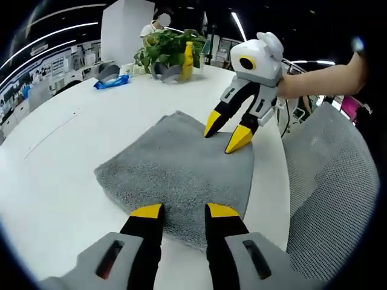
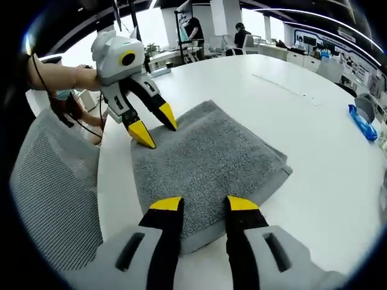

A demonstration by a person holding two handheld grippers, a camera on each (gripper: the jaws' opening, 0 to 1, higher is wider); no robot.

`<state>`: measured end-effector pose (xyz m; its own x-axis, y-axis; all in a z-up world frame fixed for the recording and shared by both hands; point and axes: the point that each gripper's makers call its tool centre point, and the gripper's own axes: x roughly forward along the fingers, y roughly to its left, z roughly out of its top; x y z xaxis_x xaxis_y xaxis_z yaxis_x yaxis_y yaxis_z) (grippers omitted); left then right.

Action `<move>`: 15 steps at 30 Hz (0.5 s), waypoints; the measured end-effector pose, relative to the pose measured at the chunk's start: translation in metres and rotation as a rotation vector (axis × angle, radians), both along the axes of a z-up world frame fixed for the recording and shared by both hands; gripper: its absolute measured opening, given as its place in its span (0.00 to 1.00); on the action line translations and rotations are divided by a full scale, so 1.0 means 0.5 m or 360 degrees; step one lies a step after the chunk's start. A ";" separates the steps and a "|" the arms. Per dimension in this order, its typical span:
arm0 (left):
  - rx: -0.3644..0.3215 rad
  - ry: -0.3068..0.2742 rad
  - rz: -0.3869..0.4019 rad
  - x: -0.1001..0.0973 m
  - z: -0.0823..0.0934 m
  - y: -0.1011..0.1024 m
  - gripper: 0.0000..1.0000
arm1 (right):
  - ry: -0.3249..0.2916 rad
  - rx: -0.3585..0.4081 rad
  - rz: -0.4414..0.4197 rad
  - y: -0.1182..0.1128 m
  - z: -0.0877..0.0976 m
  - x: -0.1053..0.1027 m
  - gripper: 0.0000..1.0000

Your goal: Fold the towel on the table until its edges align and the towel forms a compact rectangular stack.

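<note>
Grey towel (image 1: 181, 175) lies folded on the white table (image 1: 54, 175) between my left gripper (image 1: 184, 212) and right gripper (image 2: 203, 205), both parted and empty; soft and floppy, best pinched at corners.

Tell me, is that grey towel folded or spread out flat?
Folded: the grey towel lies as a thick rectangle, with stacked layers showing along its edge.

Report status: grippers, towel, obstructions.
Left gripper and right gripper open, fingers at opposite towel edges. Towel folded, flat on table. Nothing in the way.
</note>
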<state>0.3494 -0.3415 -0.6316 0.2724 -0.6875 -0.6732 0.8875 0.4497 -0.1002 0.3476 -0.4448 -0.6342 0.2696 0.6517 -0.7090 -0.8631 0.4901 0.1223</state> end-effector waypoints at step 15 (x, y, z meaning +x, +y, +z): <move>-0.0036 -0.0040 0.0067 0.074 -0.006 0.005 0.25 | -0.0041 0.0060 -0.0056 0.004 -0.006 0.061 0.25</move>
<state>0.3862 -0.3388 -0.6344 0.3180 -0.6902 -0.6500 0.8703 0.4845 -0.0886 0.3782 -0.4427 -0.6374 0.3107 0.6677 -0.6765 -0.8484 0.5158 0.1194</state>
